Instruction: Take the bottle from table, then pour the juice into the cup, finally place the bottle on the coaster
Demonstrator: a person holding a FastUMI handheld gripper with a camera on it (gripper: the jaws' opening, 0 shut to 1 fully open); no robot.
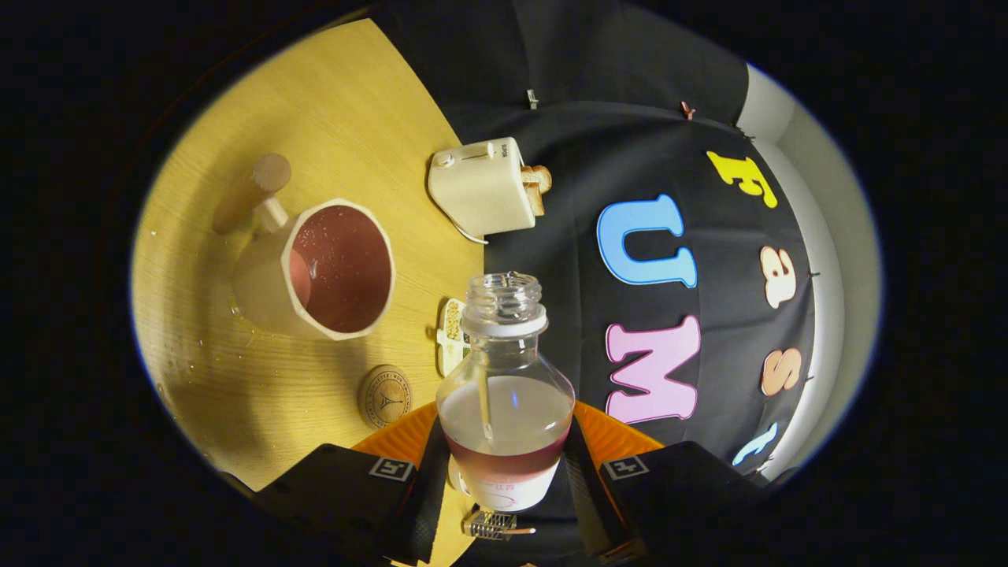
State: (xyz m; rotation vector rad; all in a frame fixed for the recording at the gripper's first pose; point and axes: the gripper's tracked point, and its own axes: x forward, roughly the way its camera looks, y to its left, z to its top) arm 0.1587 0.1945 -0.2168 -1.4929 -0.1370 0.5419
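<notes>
Right, my readout from the gripper view.

Gripper (504,472): I have both fingers pressed on the bottle, one on each side of its lower body.
Bottle (505,394): clear, cap off, held between the fingers and lifted off the table; a band of red juice lies low in it, with a white label below that.
Cup (335,272): pale, faceted, with a wooden handle; it stands on the table beyond the fingers, well in from the far edge, and red juice fills much of it.
Coaster (384,396): round cork disc, flat on the table just ahead of my left finger, between finger and cup, apart from both.
Table (315,118): light wood; small droplets lie on it near the cup.
Toaster (482,187): cream, at the table's far edge, bread sticking out of its slots.
</notes>
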